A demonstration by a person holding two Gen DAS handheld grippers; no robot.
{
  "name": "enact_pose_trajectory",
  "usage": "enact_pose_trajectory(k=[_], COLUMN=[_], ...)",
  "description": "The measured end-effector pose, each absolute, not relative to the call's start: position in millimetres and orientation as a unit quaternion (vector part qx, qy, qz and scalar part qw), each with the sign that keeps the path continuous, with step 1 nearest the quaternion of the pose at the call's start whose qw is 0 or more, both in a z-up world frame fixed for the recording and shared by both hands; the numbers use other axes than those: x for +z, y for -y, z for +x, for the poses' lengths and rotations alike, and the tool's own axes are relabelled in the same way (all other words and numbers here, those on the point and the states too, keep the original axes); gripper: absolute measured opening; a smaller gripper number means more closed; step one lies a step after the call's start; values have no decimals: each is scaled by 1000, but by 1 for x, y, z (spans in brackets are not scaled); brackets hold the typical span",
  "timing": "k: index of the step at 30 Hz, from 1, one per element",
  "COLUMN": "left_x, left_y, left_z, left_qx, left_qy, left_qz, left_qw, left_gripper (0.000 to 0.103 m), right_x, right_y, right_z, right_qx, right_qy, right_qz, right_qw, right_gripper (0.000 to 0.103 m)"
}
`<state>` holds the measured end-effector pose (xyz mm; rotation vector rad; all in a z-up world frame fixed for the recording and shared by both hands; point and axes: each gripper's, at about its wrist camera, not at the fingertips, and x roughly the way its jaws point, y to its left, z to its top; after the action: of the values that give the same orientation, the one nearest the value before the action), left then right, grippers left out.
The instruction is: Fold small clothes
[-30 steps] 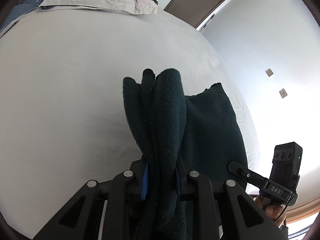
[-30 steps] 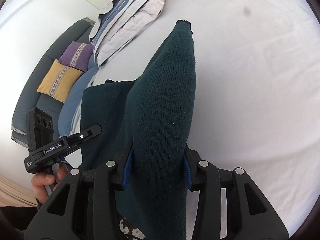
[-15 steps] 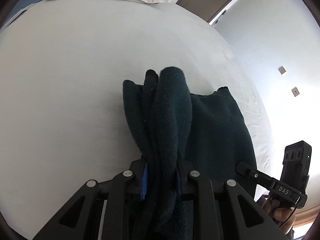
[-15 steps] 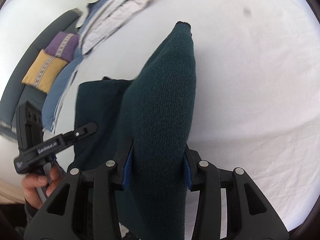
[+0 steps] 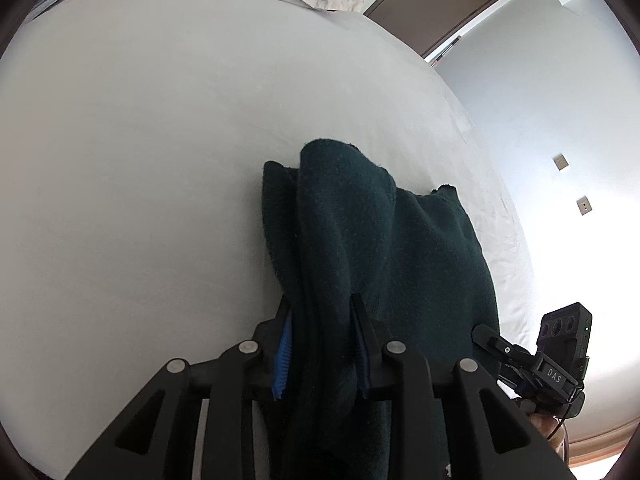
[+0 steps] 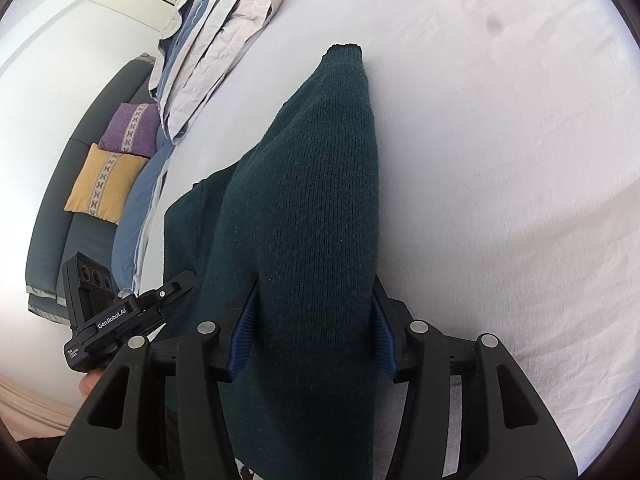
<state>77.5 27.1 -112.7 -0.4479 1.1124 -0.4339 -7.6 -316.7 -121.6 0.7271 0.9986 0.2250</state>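
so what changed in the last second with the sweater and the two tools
Both tools came down toward the bed, bringing the dark green sweater with them; more of it now lies on the sheet. The left tool and the right tool are opening, with folds of sweater between the pads of each, and the blue pads show more than before. The pillows and cushions stayed put.

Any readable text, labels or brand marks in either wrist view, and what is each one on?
"DAS": on the right gripper, seen in the left wrist view.
"GenRobot.AI": on the left gripper, seen in the right wrist view.
Small white print lower on the left gripper's body: too small to read.
Nothing readable on the dark green knit garment, the bed sheet or the cushions.
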Motion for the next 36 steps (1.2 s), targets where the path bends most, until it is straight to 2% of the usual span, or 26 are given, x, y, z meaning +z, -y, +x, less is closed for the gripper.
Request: enact_pose_trajectory(k=[7,13,17,20,22,25,28,33,36], left_x=[-77,-51,-66,-89,-103,-105,-104,-105,-106], left_y=[-55,-24,0,8,9,10,13,12,15], left_z=[58,36,42,52,55,54,51,44,42], left_qx=[-180,-221,-230,-220,-219,-222,-218,-212,-208], left_qy=[-478,-440,-457,-486,-499,-494,-492,-485,-479], left_qz=[-192,-159,-147,-142,-140,-136,-121,-123,-117], left_qw=[838,856,847,834,827,829,834,839,845], left_gripper=[28,28,28,28,27,27,27,27,27], right_x=[-98,-57,-37,-46,-65,-83,-78,-54,-70], right_y=[339,351,333,326,326,336,348,335,319], right_z=[-35,-66,-53,-40,-32,-36,-42,-64,-76], right_qx=[82,98,163,162,150,156,142,191,190], right_qy=[-448,-397,-378,-399,-424,-407,-406,-402,-445], right_qz=[324,346,343,341,337,349,375,348,306], right_qw=[829,845,844,836,827,830,821,825,820], right_gripper=[55,57,57,57,54,46,46,48,49])
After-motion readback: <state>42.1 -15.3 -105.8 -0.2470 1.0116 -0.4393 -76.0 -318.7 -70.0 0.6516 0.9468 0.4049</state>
